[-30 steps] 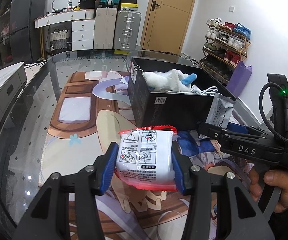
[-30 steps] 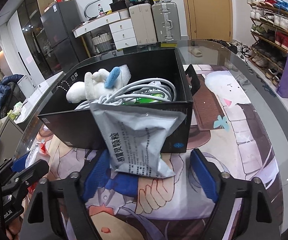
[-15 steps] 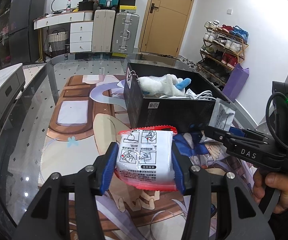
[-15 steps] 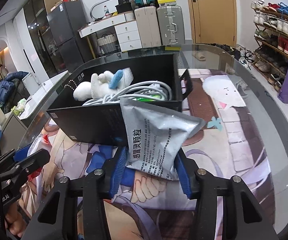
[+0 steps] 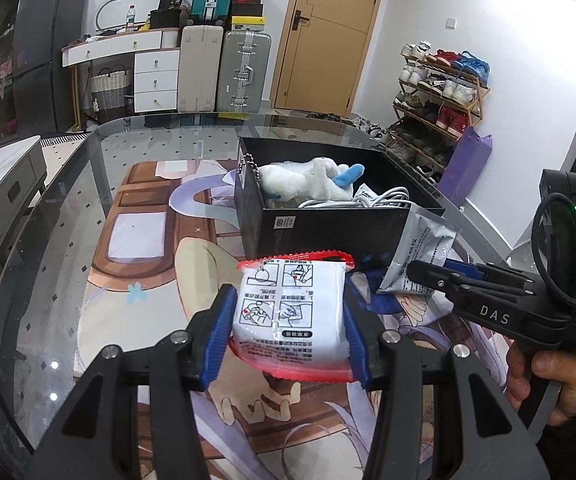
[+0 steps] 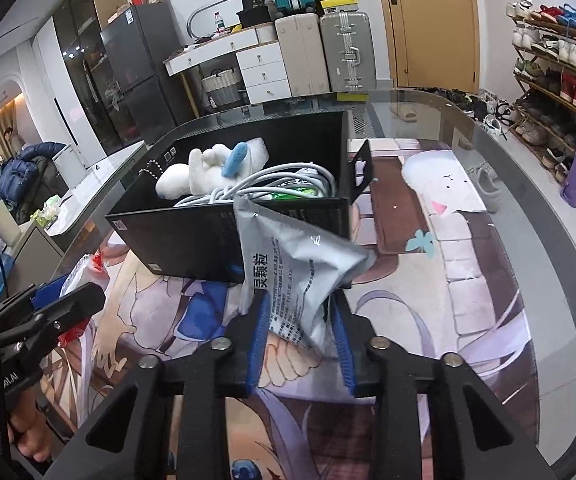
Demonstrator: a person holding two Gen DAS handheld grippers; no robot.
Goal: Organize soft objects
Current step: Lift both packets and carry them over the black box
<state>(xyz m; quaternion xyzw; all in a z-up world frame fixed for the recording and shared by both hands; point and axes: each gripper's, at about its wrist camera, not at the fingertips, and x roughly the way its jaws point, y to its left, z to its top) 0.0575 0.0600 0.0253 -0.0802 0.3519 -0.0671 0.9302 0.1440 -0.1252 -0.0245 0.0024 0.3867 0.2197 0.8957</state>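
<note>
My left gripper is shut on a white packet with red edges, held above the table in front of the black box. My right gripper is shut on a grey foil pouch, crumpled between the pads, just in front of the black box. The pouch and right gripper also show at the right of the left wrist view. The box holds a white and blue plush toy, a coil of white cable and a green item.
The box stands on a glass table over a printed cartoon mat. The table's curved edge runs at the right. Suitcases, drawers, a shoe rack and a door stand behind.
My right gripper closed from open onto the grey pouch, squeezing it. Both grippers drew back a little from the box. The left gripper kept its hold on the white packet.
</note>
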